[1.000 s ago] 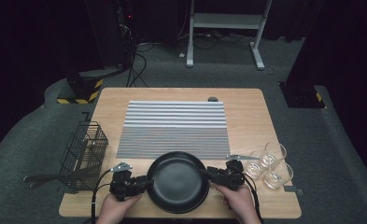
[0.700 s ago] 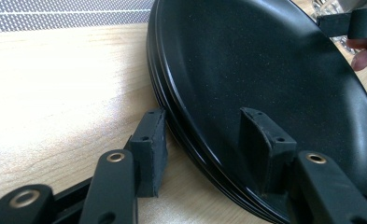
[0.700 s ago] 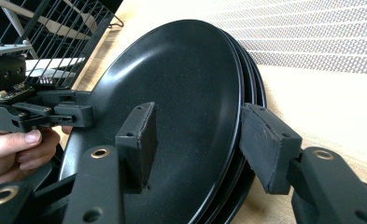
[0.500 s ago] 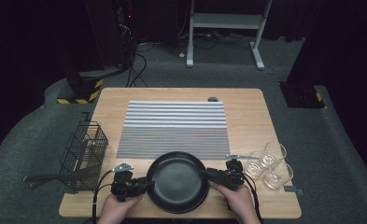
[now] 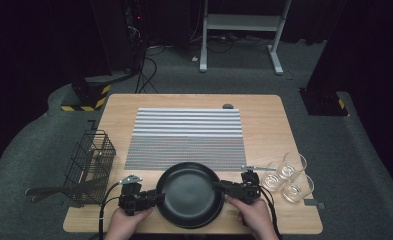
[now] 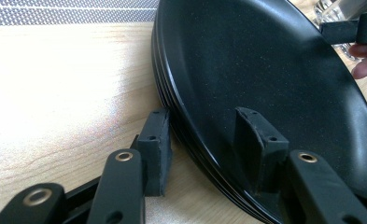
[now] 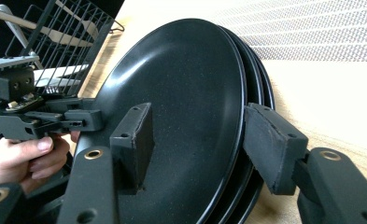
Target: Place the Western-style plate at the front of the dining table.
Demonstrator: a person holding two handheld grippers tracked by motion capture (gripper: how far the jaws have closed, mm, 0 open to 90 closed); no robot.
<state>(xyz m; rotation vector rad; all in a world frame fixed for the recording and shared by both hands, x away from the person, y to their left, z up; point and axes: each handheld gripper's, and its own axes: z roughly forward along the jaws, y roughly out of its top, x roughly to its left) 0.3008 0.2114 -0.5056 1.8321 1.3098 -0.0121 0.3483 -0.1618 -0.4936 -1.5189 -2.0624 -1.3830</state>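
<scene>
**Stack of black plates, near edge of table, one gripper at each side**

Item: stack of black plates [image 5: 189, 194], round, dark and speckled, several nested rims visible in both gripper views. Location: on the wooden table [image 5: 264, 125], at its near edge, centred, just in front of the striped grey mat [image 5: 186, 137].

Left gripper [image 5: 151, 199]: at the stack's left rim. In the left gripper view one pad stands over the top plate's inner face, the other beside the outer rims, so the rim lies between the jaws. The jaws have just been closing; a gap shows at the outer pad [image 6: 155, 156], so the grip is not yet firm.

Right gripper [image 5: 223, 186]: at the stack's right rim, jaws likewise astride the rim. They have just been opening; both pads stand clear of the plates in the right gripper view.

Other contents: black wire basket [image 5: 90, 165] at the table's left edge, holding utensils whose handles jut leftwards; three clear drinking glasses [image 5: 289, 175] grouped near the right edge, just beside the right gripper.
</scene>
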